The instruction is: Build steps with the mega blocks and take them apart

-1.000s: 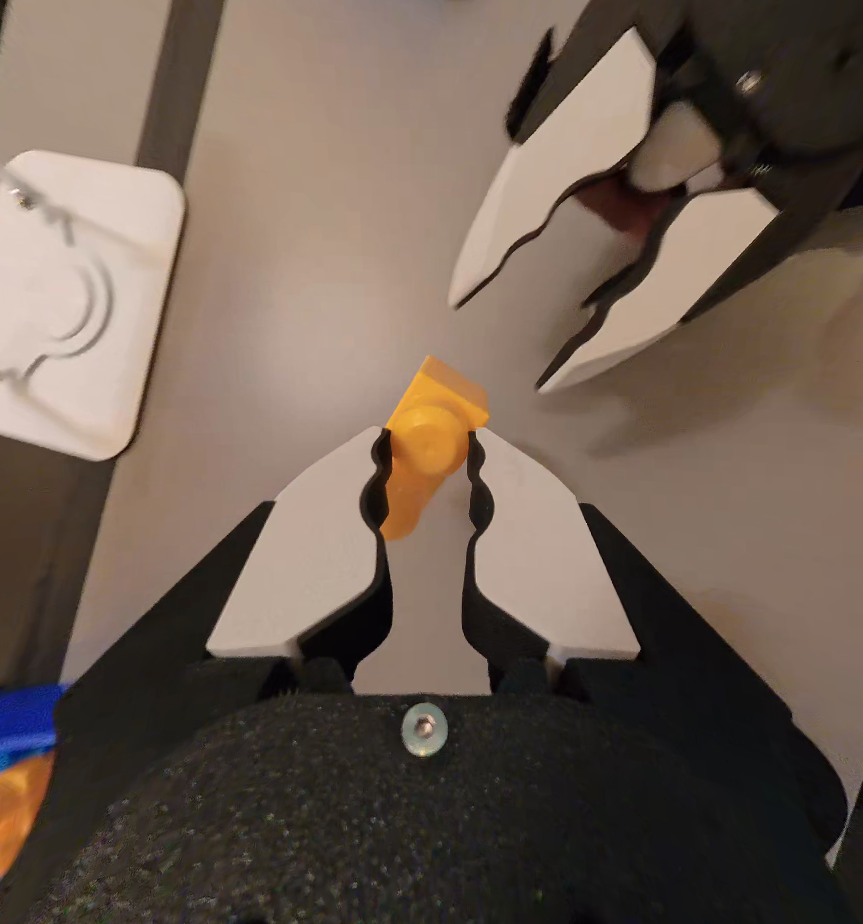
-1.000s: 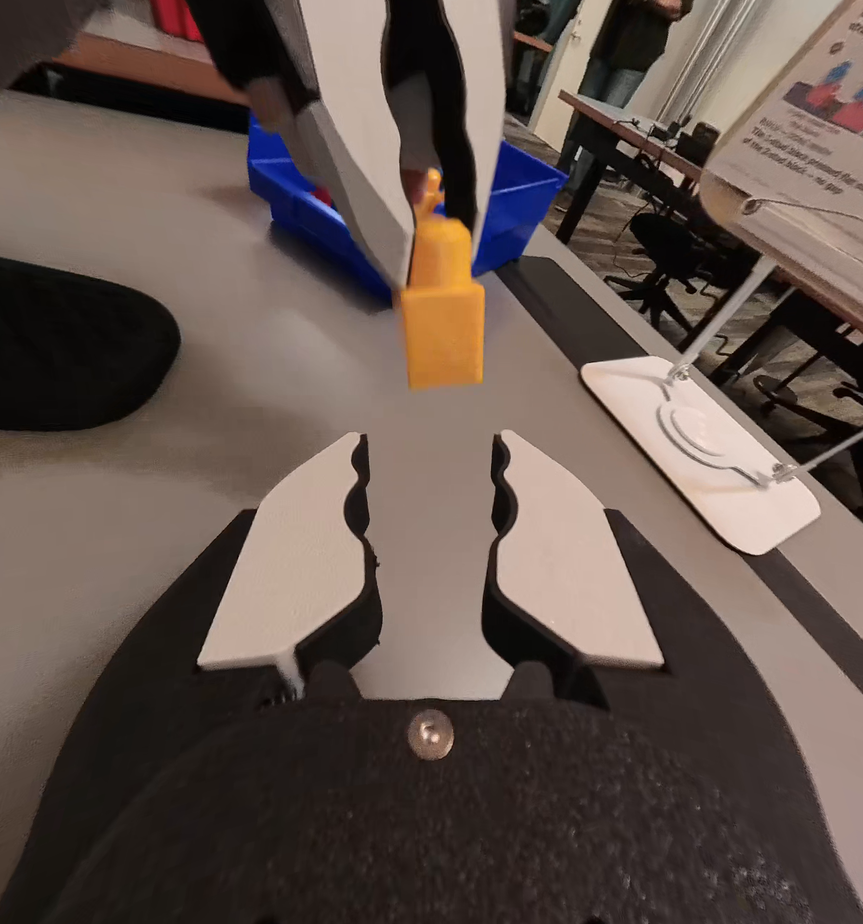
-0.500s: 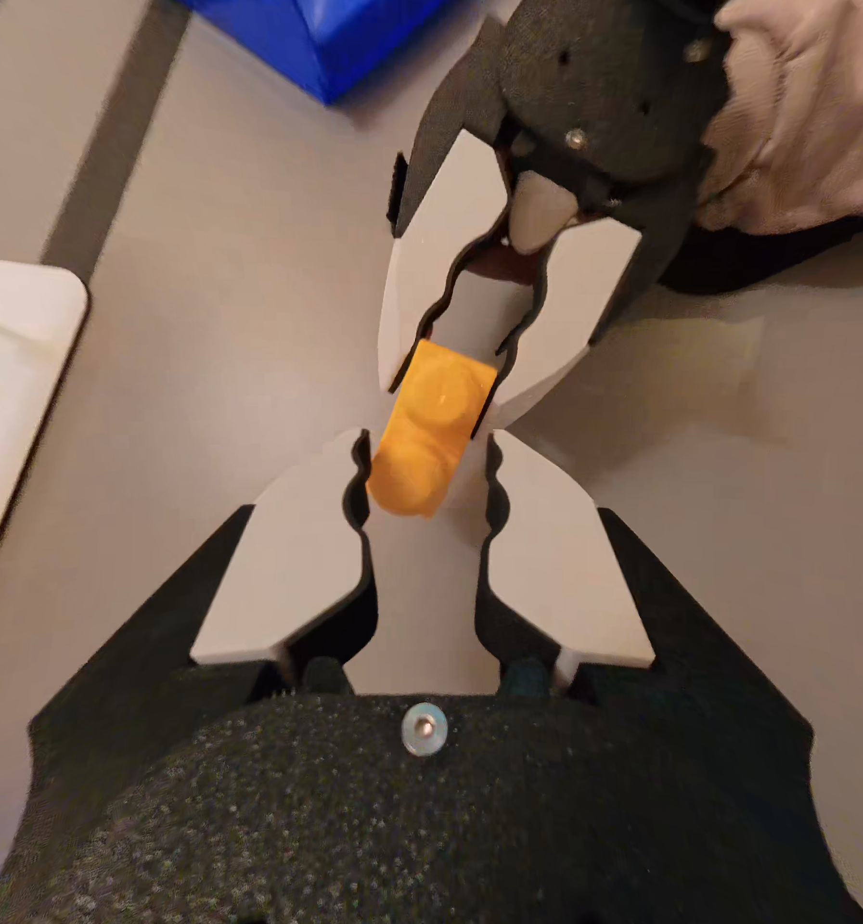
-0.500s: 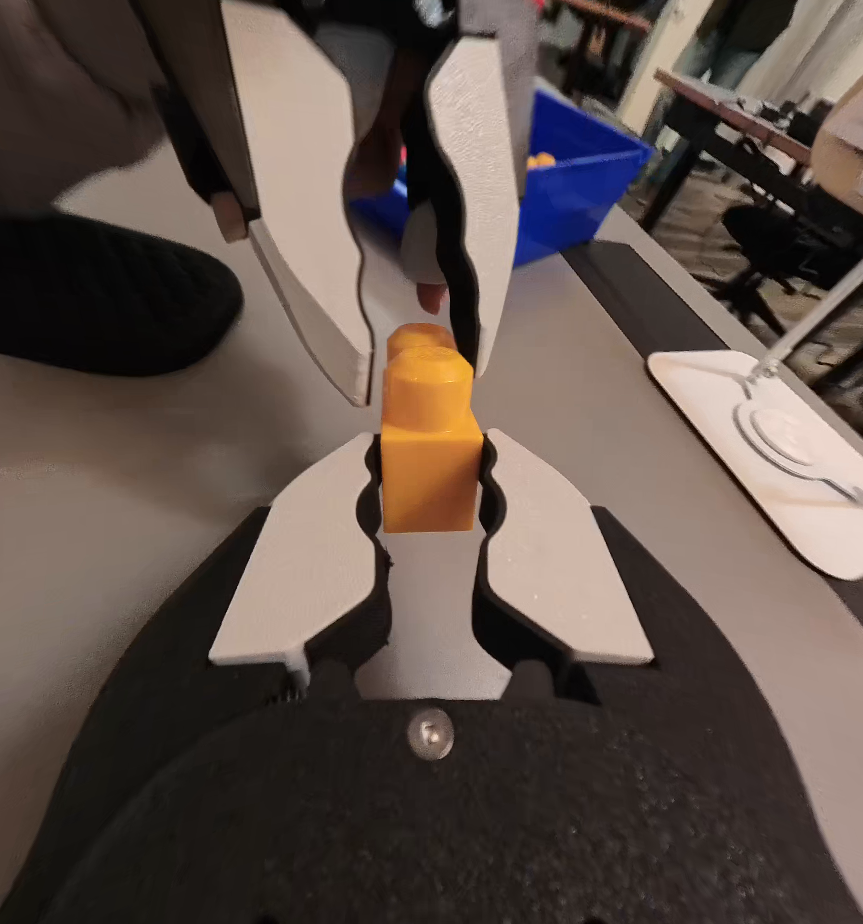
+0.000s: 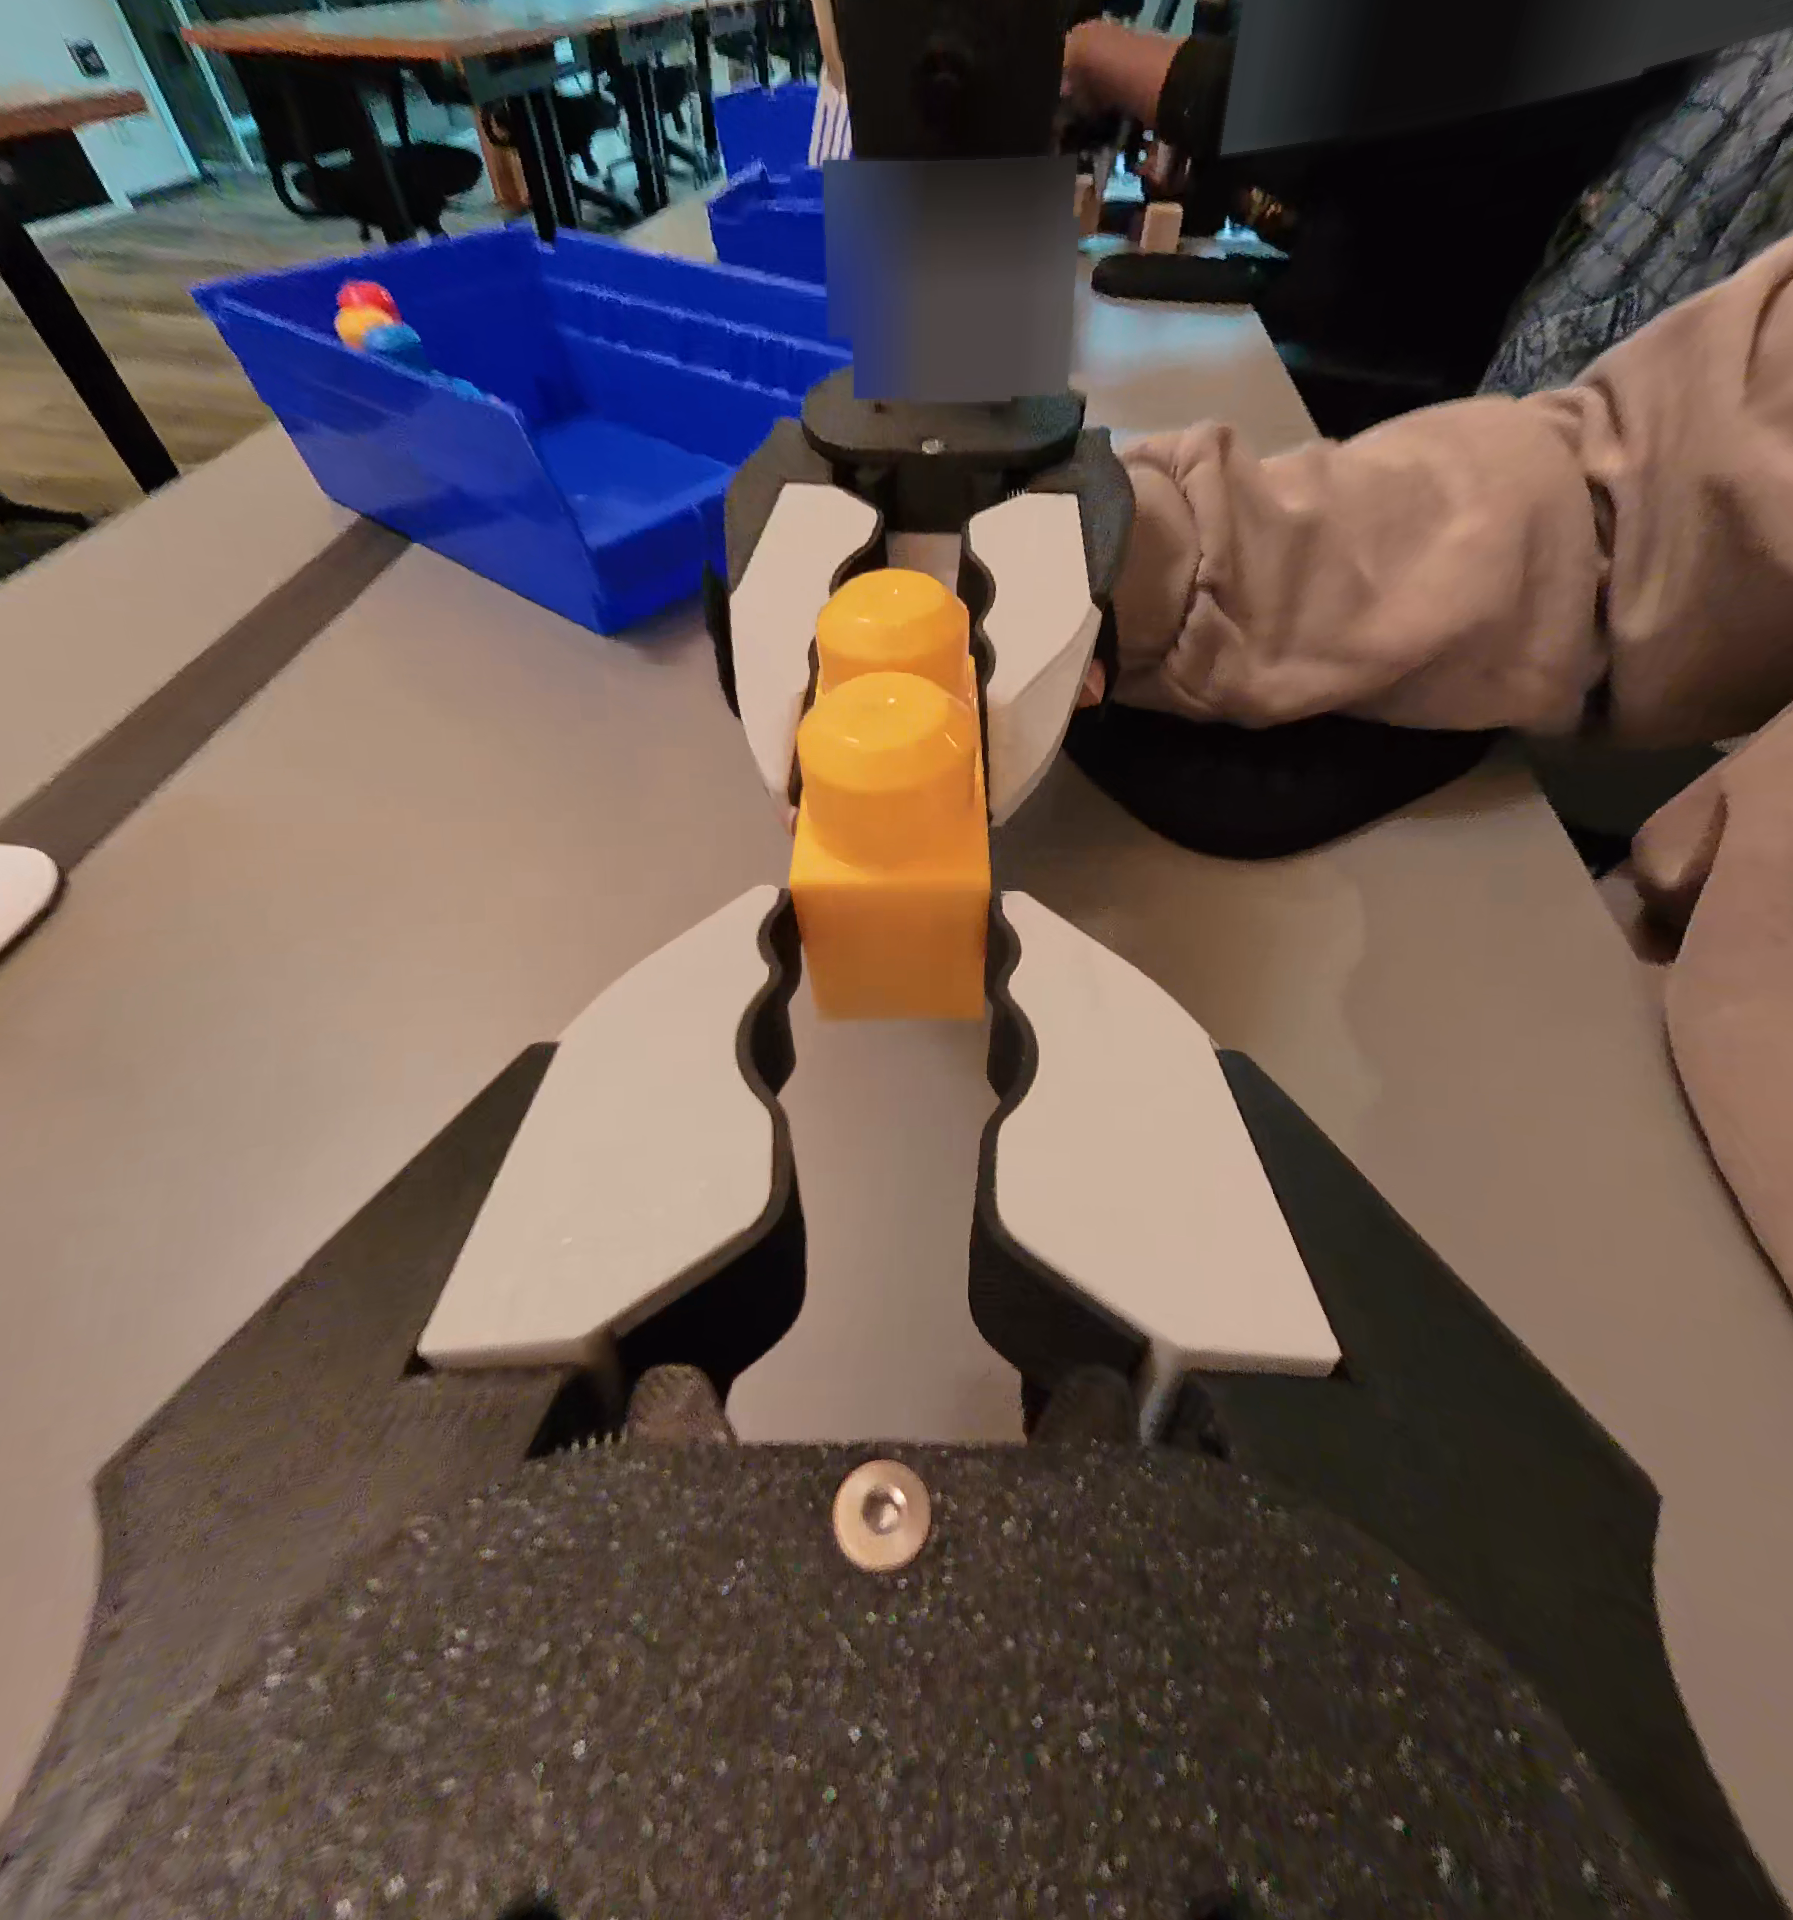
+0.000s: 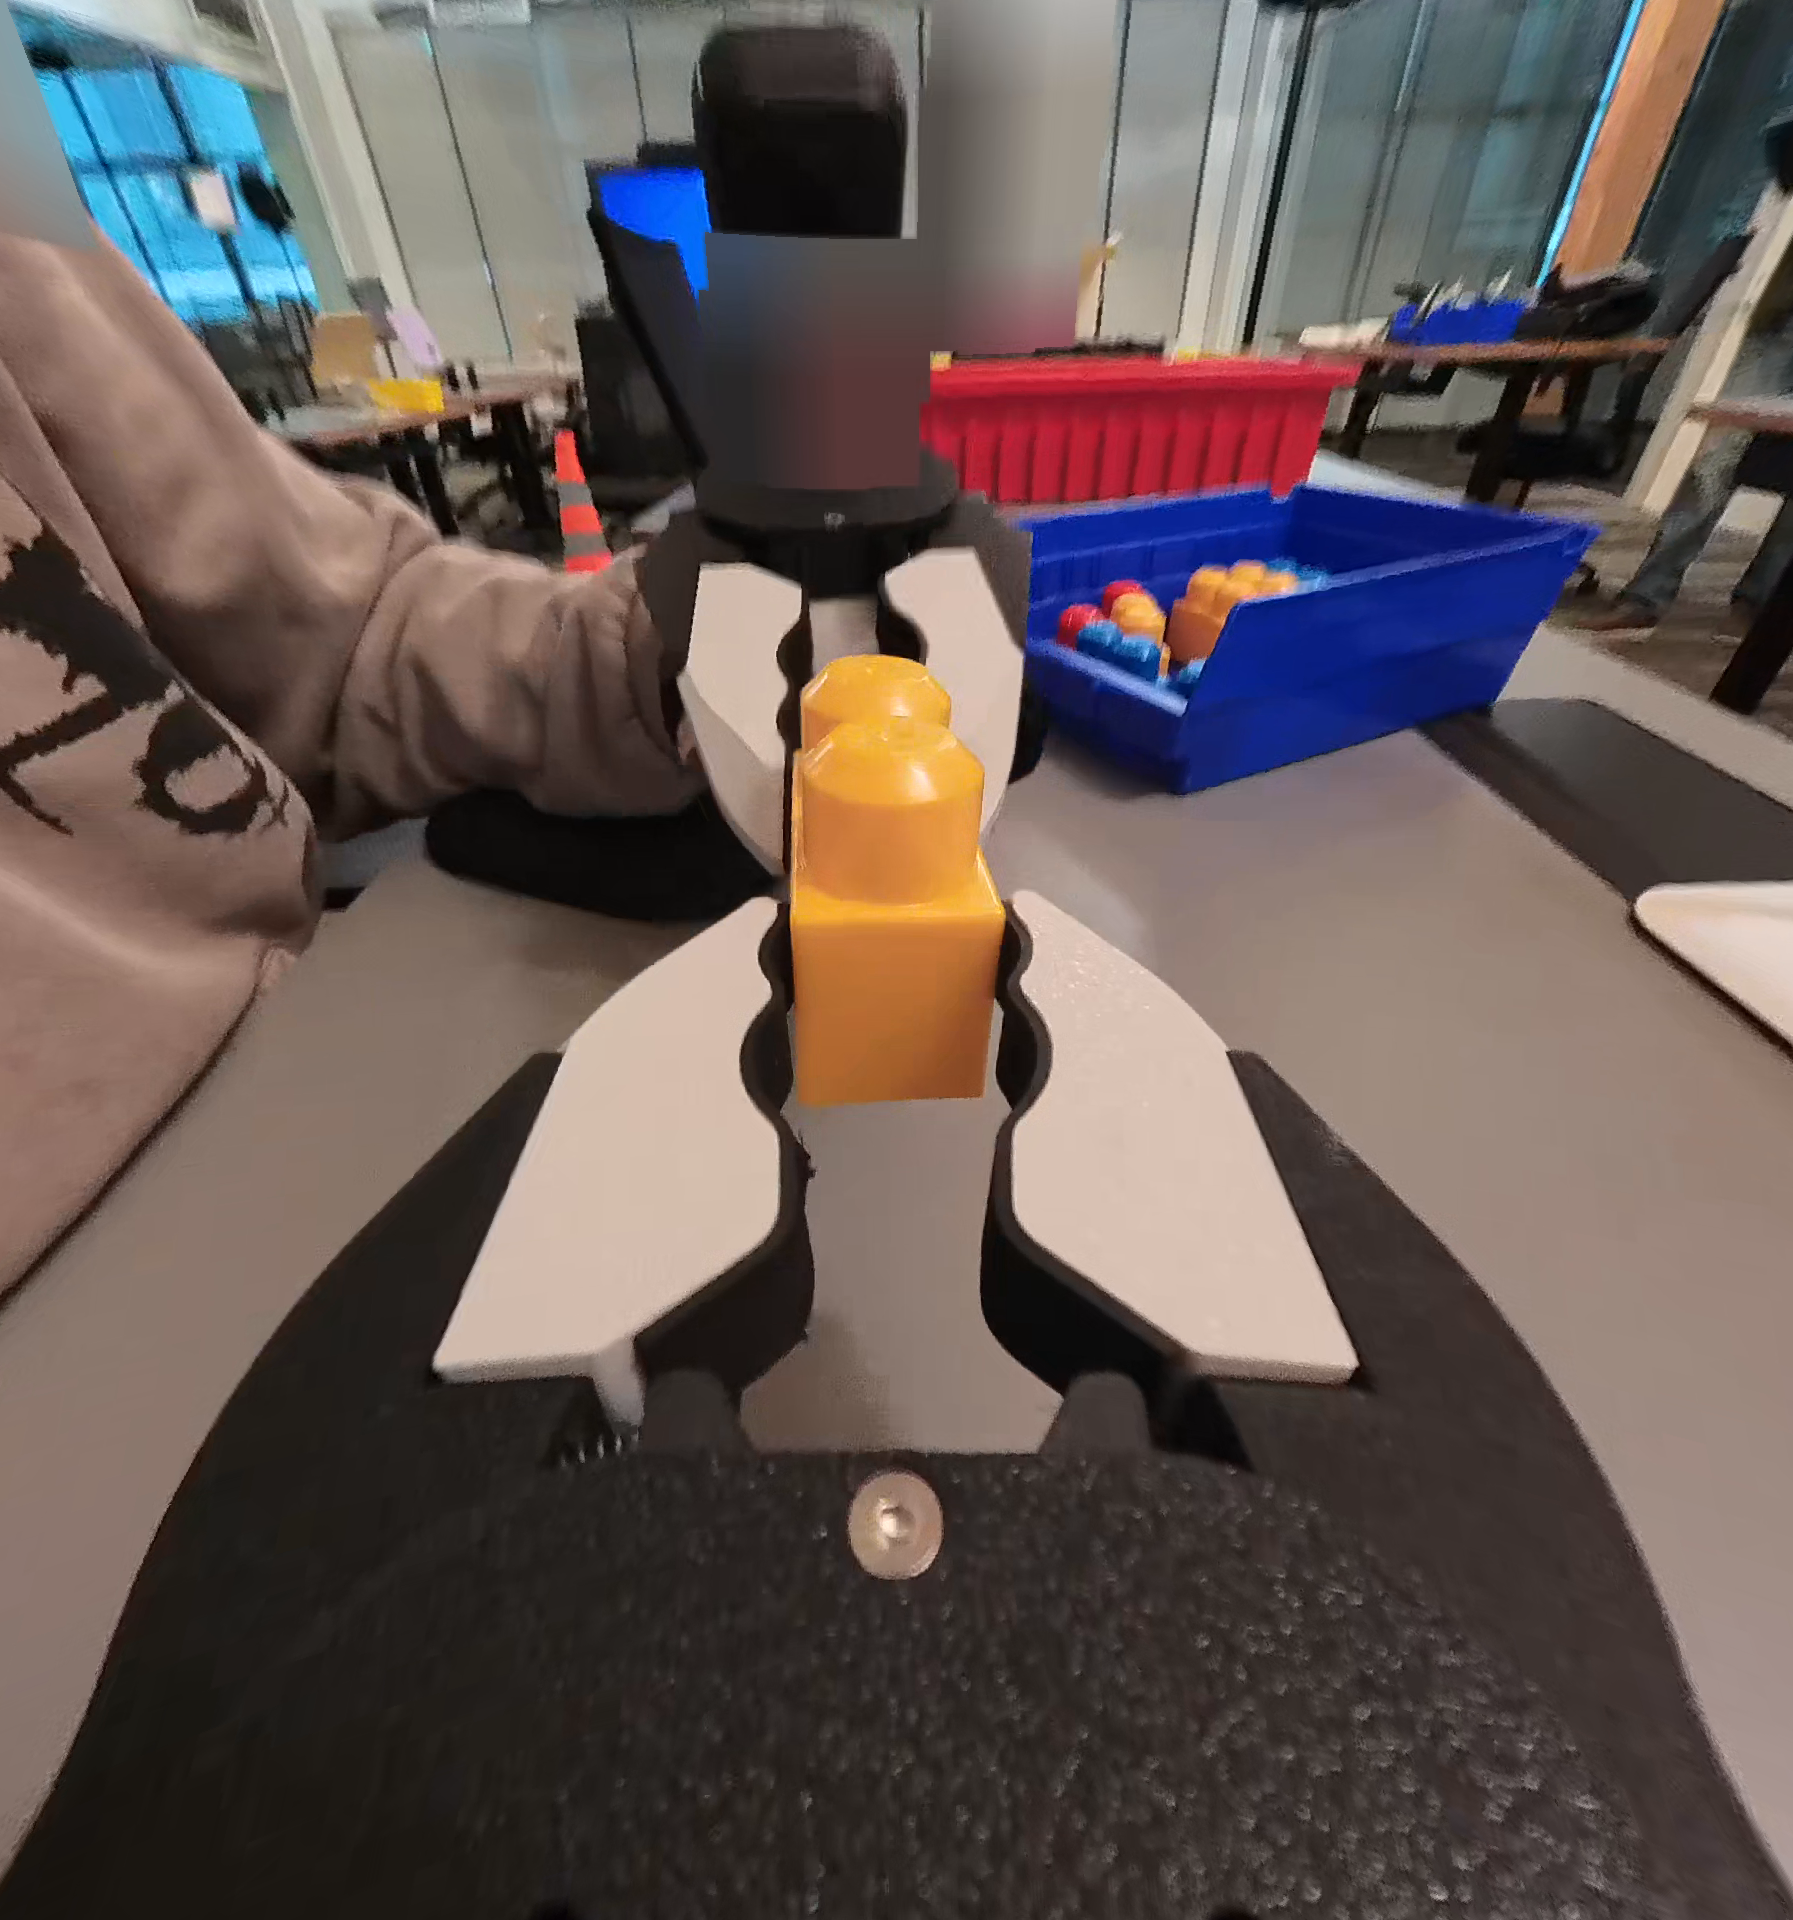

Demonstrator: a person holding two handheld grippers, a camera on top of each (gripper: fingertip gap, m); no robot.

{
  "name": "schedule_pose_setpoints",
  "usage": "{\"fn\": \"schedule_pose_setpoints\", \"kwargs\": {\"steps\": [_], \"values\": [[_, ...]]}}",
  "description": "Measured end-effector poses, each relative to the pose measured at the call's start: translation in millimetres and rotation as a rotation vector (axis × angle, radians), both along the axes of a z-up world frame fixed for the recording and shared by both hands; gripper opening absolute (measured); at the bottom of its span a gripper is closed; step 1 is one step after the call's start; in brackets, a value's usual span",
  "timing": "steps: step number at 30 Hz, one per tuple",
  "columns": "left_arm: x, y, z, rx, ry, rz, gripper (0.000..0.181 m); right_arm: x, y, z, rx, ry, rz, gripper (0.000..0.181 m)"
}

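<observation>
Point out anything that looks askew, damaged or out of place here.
Nothing stands out. The orange block stands upright on the grey table, studs up, gripped squarely at opposite ends by the left gripper and right gripper. The other blocks lie loose inside the blue bin, none spilled.
</observation>
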State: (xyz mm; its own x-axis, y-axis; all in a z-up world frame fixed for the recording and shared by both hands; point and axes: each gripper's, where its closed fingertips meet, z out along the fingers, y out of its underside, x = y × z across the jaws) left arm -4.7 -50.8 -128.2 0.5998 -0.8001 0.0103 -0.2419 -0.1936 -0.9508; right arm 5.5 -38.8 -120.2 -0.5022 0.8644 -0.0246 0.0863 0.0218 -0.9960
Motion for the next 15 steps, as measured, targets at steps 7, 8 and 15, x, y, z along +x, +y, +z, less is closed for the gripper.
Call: {"fn": "schedule_pose_setpoints", "kwargs": {"steps": [7,8,15], "values": [[-4,0,-66,-0.138,0.188,-0.039,0.034,4,2,-71,0.243,-0.351,0.0,0.036],[-6,0,-74,-0.159,0.211,-0.038,0.034,3,3,-75,0.259,-0.371,-0.009,0.036],[-12,-2,-98,-0.236,0.318,-0.033,0.028,8,9,-111,0.42,-0.558,-0.041,0.037]]}}
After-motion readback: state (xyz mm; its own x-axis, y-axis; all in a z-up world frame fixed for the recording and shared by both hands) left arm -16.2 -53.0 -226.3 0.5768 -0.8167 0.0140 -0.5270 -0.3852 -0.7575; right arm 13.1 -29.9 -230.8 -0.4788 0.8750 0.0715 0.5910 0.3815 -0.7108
